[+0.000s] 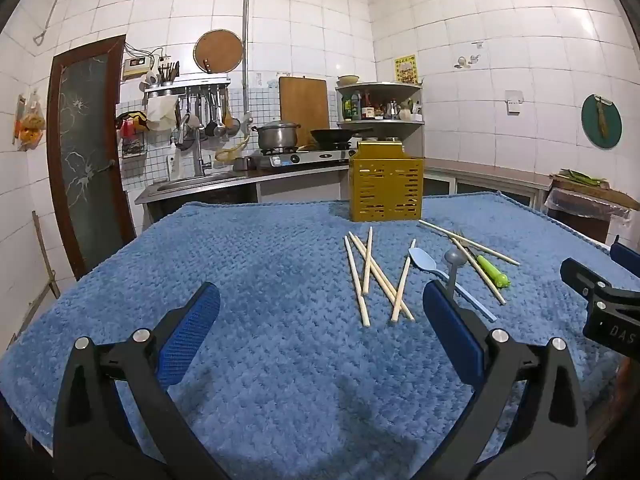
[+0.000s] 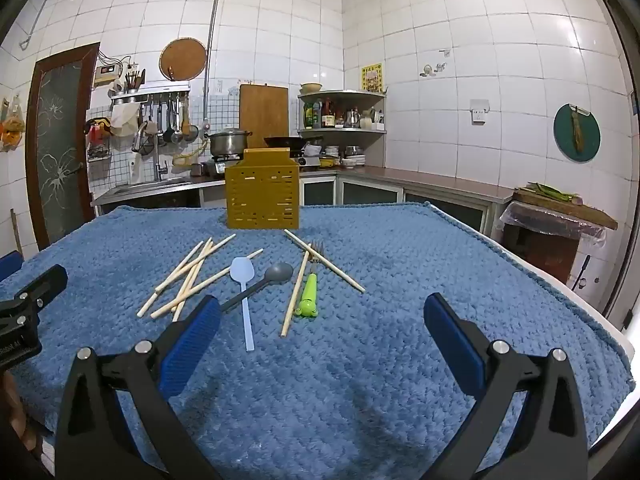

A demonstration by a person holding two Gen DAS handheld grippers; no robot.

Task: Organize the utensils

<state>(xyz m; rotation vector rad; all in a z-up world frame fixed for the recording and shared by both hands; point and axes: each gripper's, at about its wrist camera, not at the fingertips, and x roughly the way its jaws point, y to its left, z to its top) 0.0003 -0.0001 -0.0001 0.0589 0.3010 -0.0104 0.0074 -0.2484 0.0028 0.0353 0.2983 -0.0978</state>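
Utensils on the blue cloth, counted

Beyond the fingertips lie seven wooden chopsticks (image 2: 188, 276), two spoons, one pale blue (image 2: 243, 280) and one grey (image 2: 276, 273), and one fork with a green handle (image 2: 309, 292). One yellow slotted holder (image 2: 262, 196) stands farther out, past them all.
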